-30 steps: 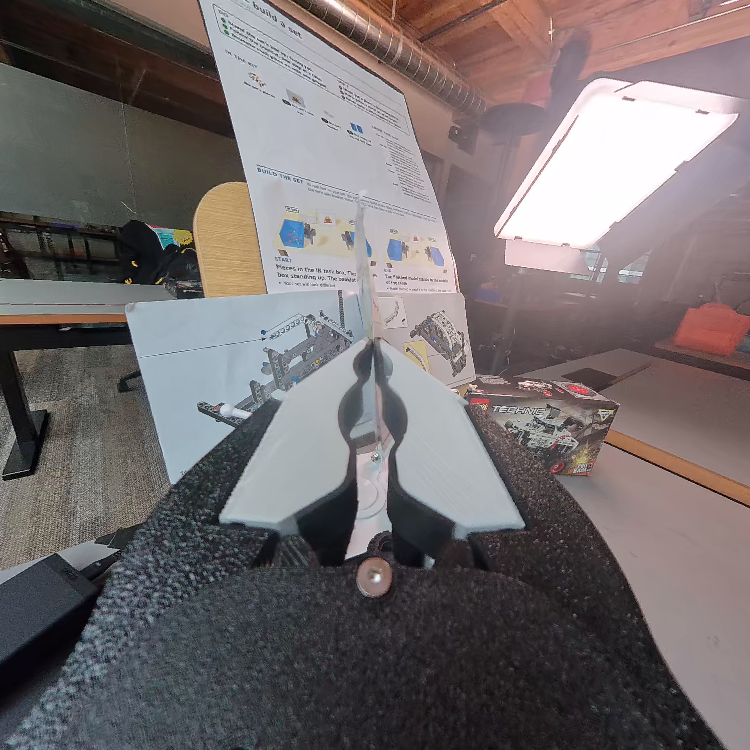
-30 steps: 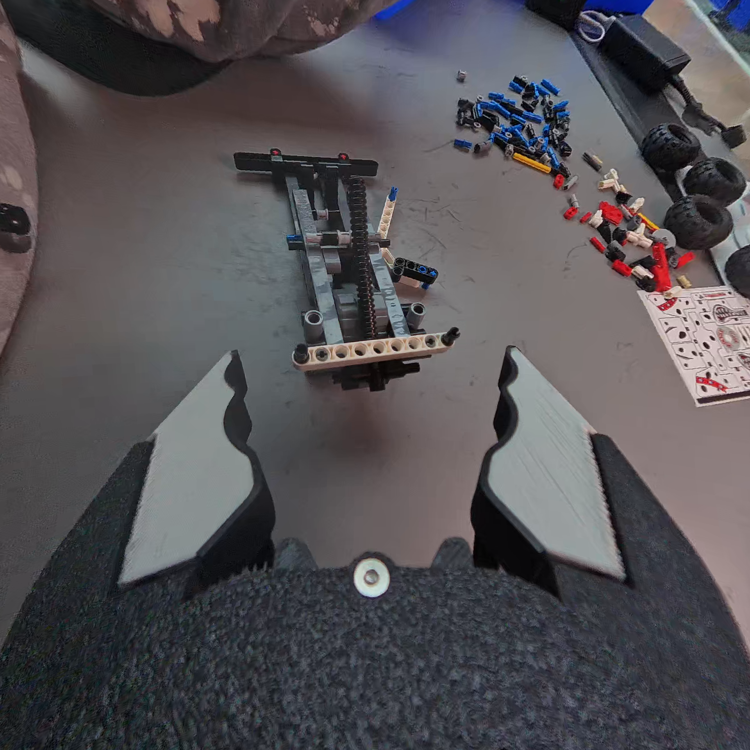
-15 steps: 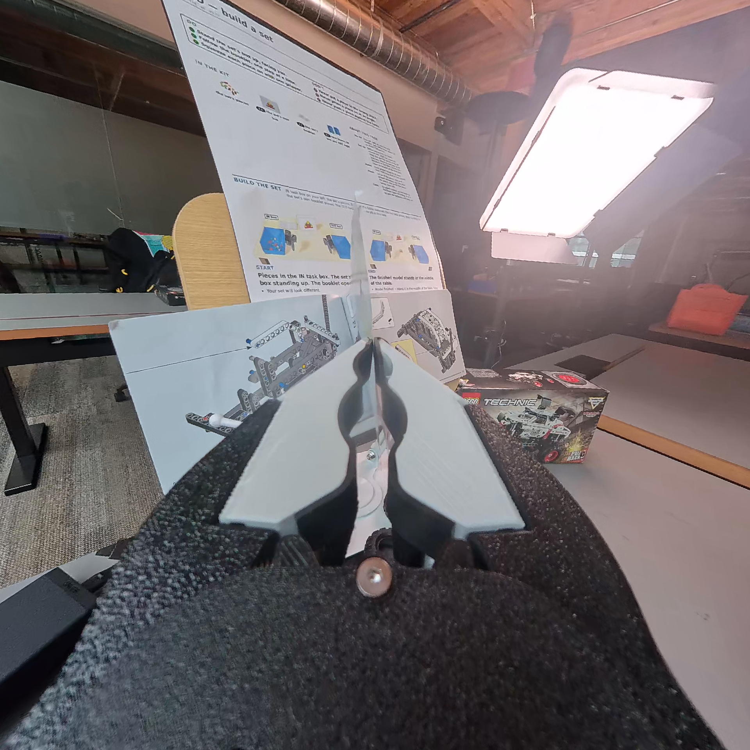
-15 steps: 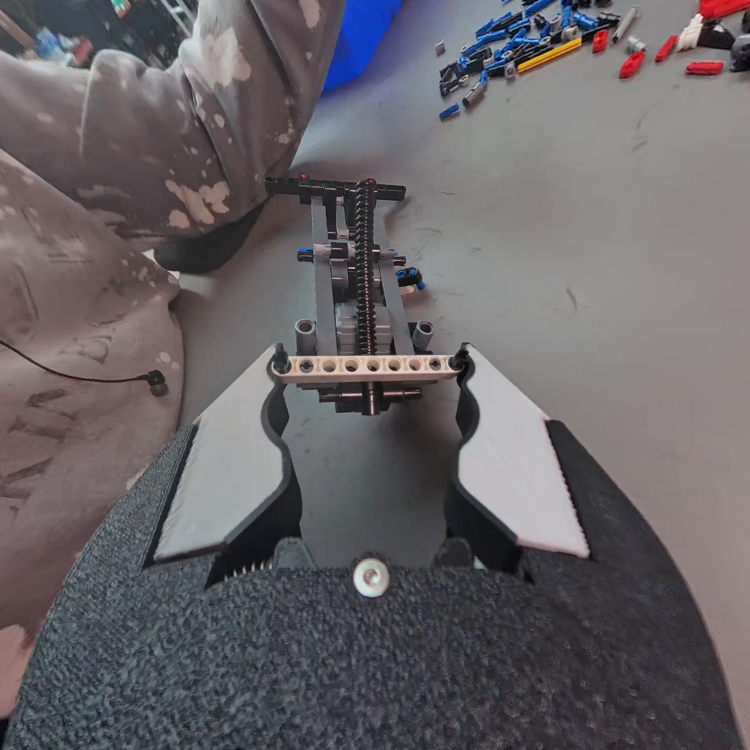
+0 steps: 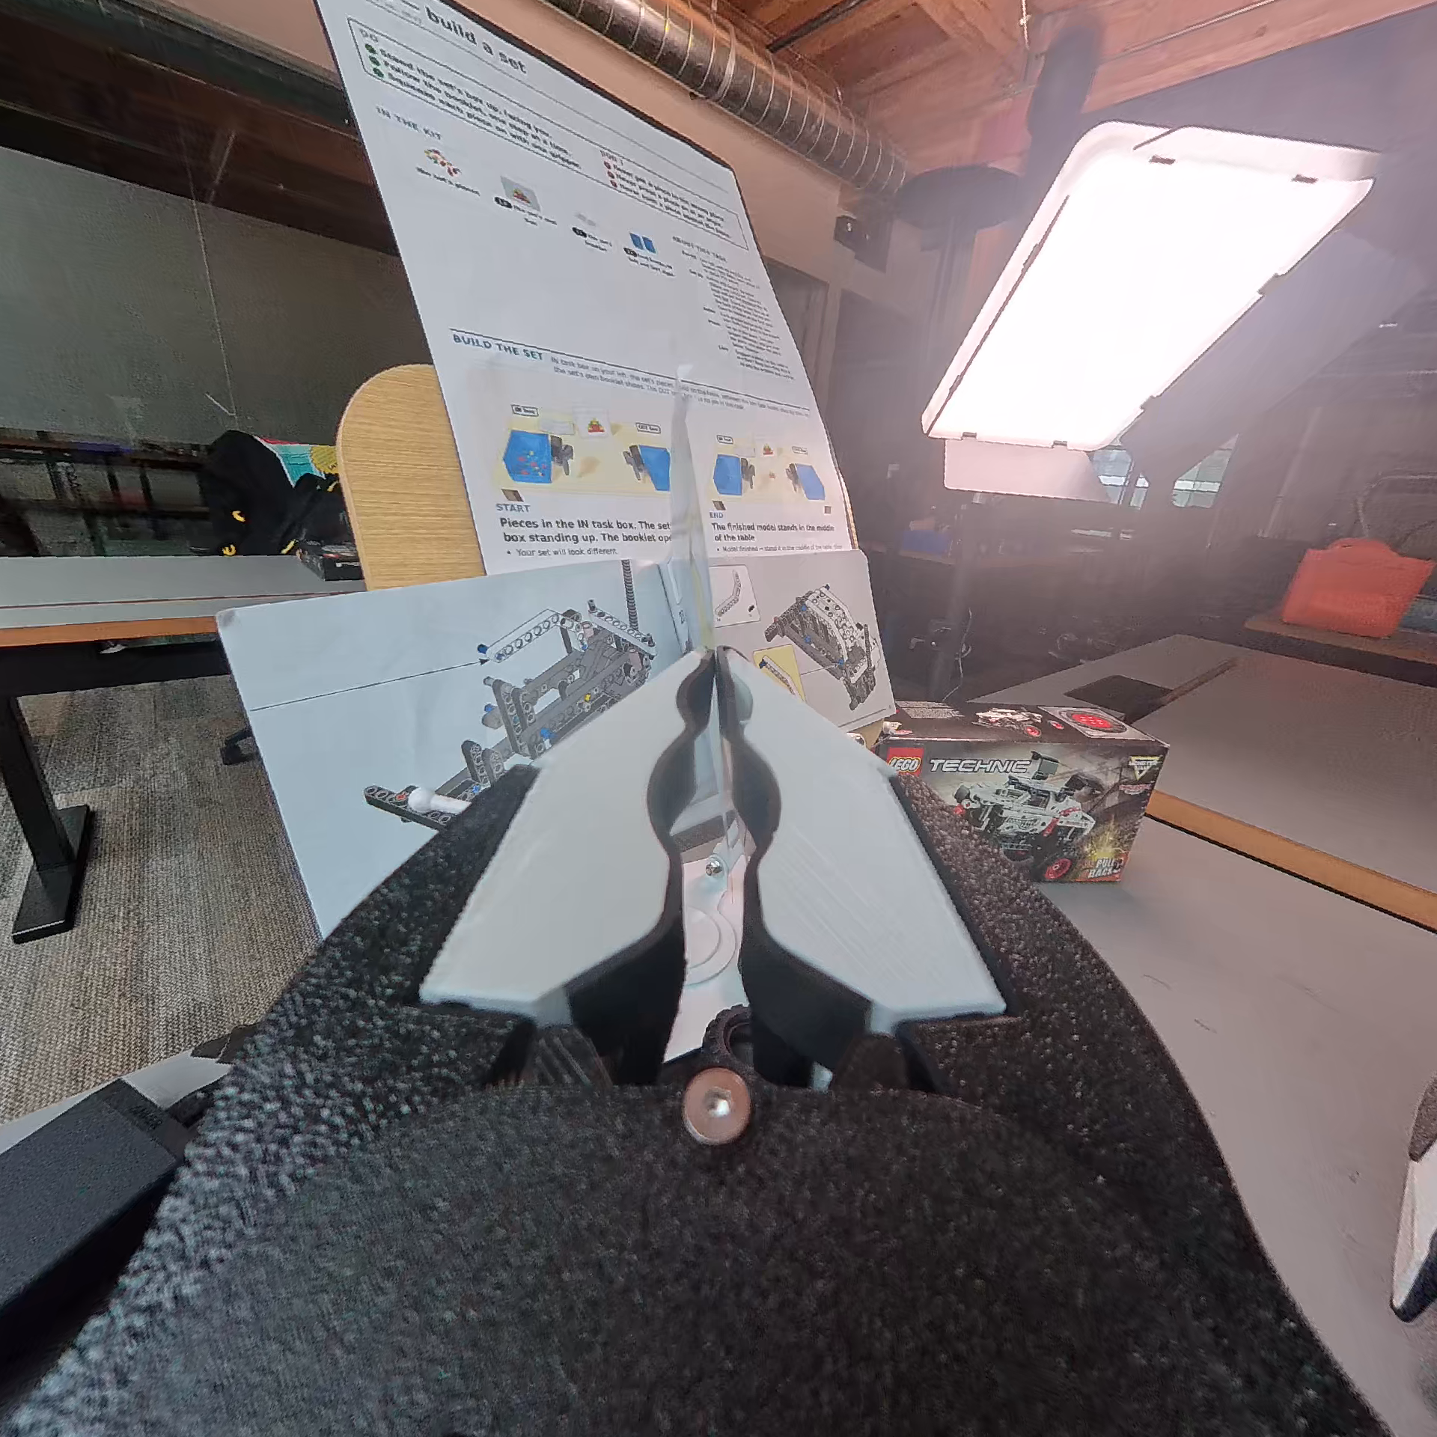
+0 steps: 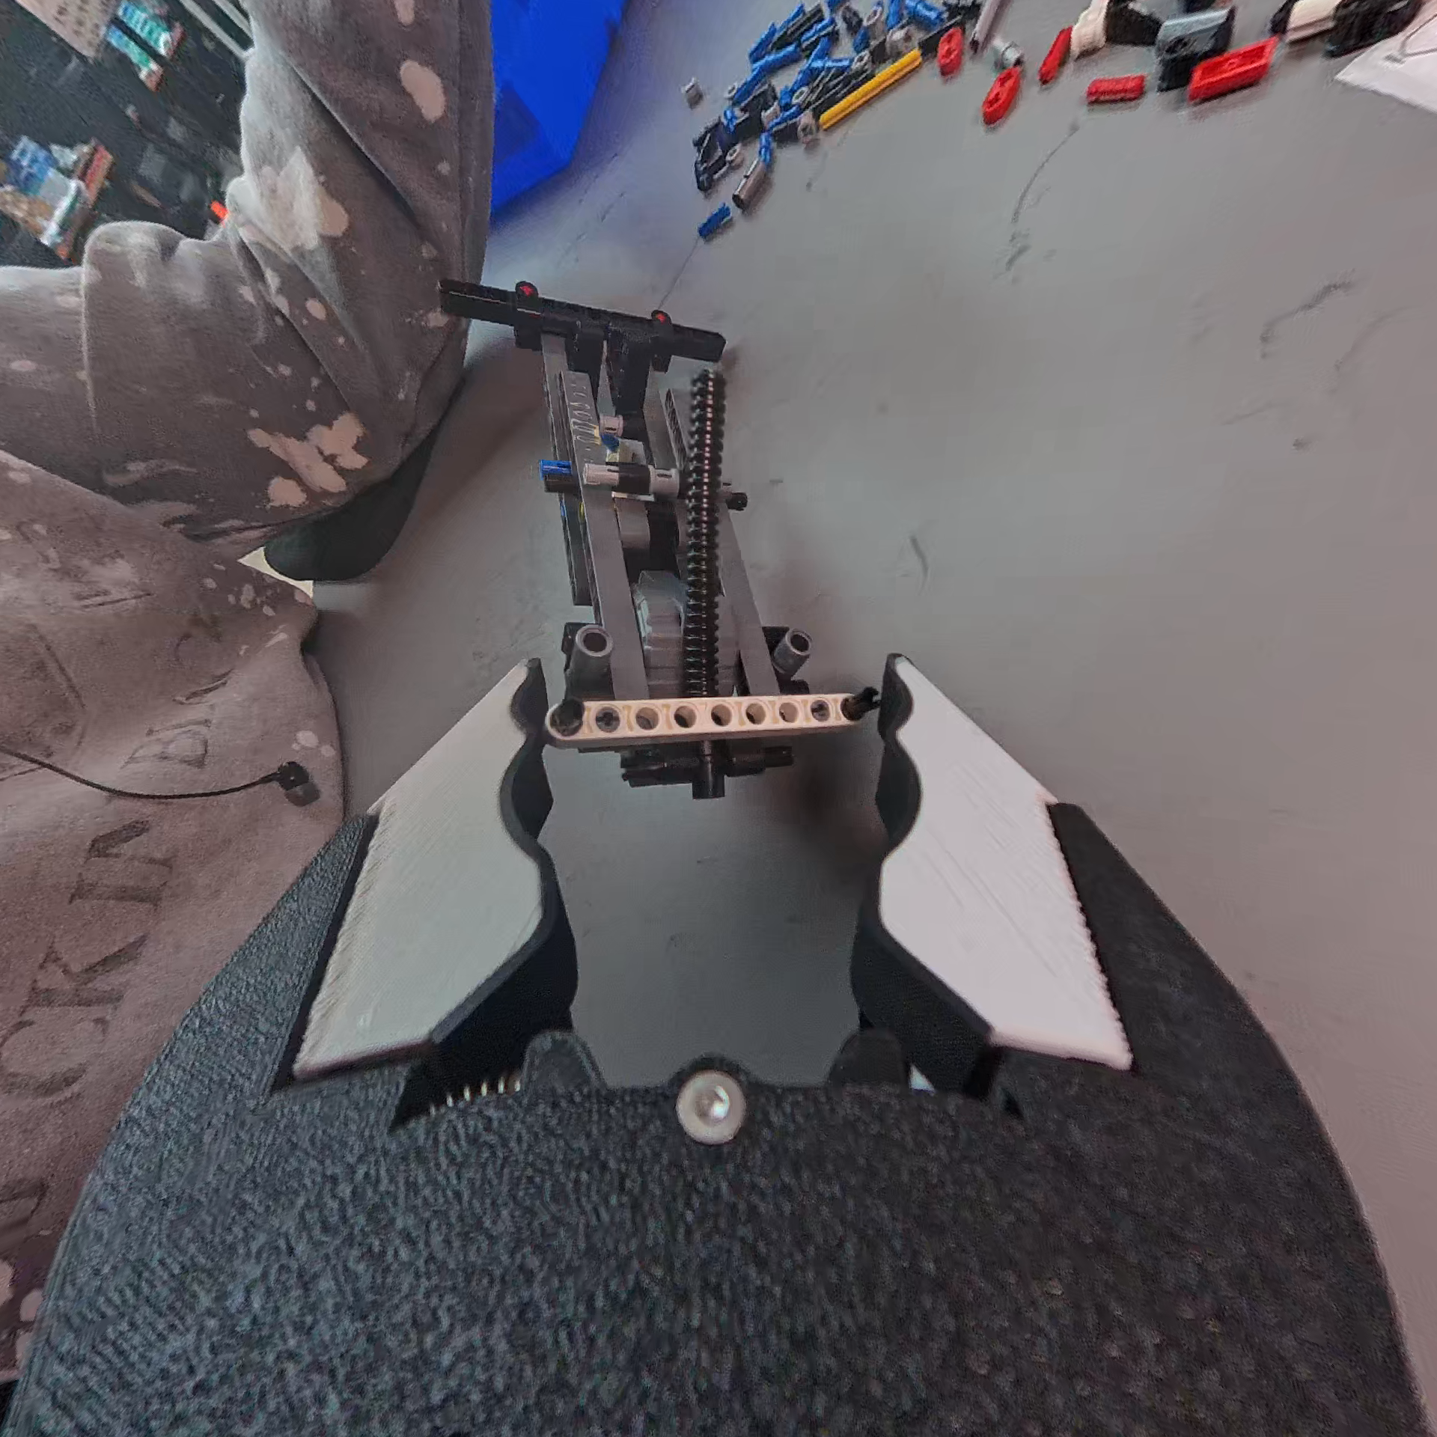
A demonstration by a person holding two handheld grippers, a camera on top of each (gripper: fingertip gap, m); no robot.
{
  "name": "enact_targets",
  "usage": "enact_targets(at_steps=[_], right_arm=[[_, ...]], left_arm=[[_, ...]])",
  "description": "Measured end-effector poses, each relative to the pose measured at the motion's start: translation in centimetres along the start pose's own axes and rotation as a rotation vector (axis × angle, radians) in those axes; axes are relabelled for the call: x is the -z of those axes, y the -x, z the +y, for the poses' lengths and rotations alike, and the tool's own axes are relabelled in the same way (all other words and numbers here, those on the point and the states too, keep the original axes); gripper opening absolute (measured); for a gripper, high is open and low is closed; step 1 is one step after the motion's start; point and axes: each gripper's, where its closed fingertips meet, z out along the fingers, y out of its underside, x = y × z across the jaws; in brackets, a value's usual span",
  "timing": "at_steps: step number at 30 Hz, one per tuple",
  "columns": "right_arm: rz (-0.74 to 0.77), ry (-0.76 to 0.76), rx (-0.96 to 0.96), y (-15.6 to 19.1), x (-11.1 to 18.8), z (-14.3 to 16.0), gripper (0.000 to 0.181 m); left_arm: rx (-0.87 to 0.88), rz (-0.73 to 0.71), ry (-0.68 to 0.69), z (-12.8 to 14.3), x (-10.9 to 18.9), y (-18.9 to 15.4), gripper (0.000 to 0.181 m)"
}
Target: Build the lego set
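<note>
Left claw (image 5: pixel 714 661) closed, right claw (image 6: pixel 711 696) parted

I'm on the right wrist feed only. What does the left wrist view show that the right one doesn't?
Only the left wrist view: the left gripper shut on a thin clear plastic sheet, the open instruction booklet, the set's printed cardboard box and a glowing light panel.

Only the right wrist view: the right gripper bracketing the white holed beam of the grey-black chassis, plus loose blue and red pieces.

Both: the grey tabletop.

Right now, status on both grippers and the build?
Left gripper shut on a thin clear sheet. Right gripper open, fingers flanking chassis white beam. Sleeve close beside.
</note>
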Motion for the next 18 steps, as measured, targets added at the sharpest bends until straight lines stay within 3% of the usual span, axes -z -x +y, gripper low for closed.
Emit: enact_targets(at_steps=[8, 15, 18], right_arm=[[0.105, -0.104, 0.158, -0.5, 1.7, -1.3, 0.075], [0.395, -0.017, 0.4, -1.6, 1.4, 0.2, 0.092], [0.491, 0.017, 0.474, -2.2, 0.2, 0.8, 0.083]], left_arm=[[0.002, -0.001, 0.003, 0.1, 0.0, 0.2, 0.0], [0.002, -0.006, 0.011, 0.5, -0.2, 0.3, 0.0], [0.001, -0.008, 0.018, 0.8, -0.3, 0.3, 0.0]])
